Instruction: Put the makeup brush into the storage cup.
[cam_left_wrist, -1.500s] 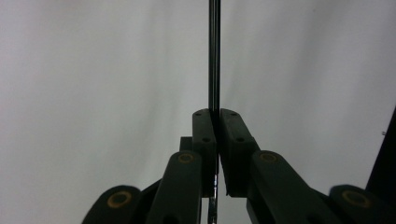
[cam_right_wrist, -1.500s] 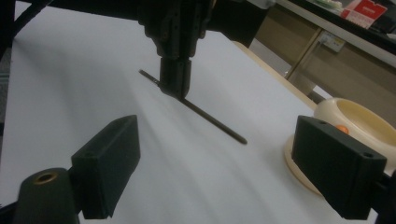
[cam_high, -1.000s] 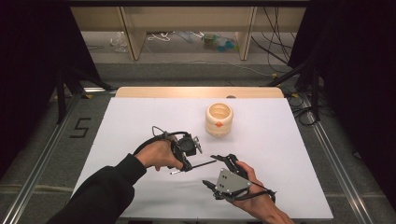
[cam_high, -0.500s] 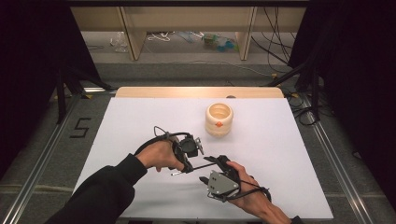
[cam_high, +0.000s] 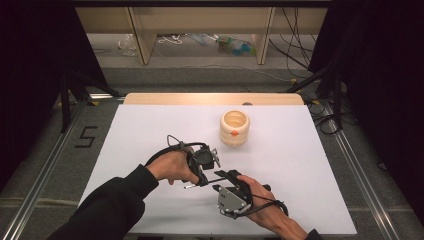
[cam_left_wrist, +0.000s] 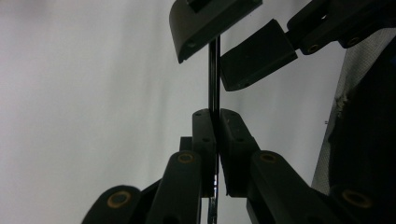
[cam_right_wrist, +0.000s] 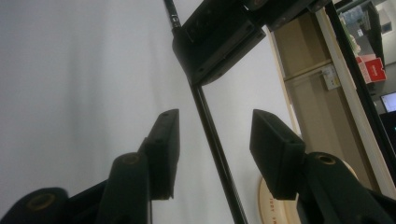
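High view: the left gripper (cam_high: 216, 176) and right gripper (cam_high: 226, 176) meet over the white worktop (cam_high: 300, 165), a wooden cup (cam_high: 234, 128) well beyond them.
Left gripper view: its jaws clench a thin black rod (cam_left_wrist: 214, 70).
Right gripper view: jaws spread apart, the rod (cam_right_wrist: 212, 135) between them, untouched.

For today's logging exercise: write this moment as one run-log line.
left gripper: shut on thin black rod | right gripper: open, jaws either side of rod | wooden cup: upright, apart | table

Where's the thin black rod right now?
In the high view the thin black rod spans the two grippers near the table's front edge, clamped in the left gripper, between the right gripper's open jaws.
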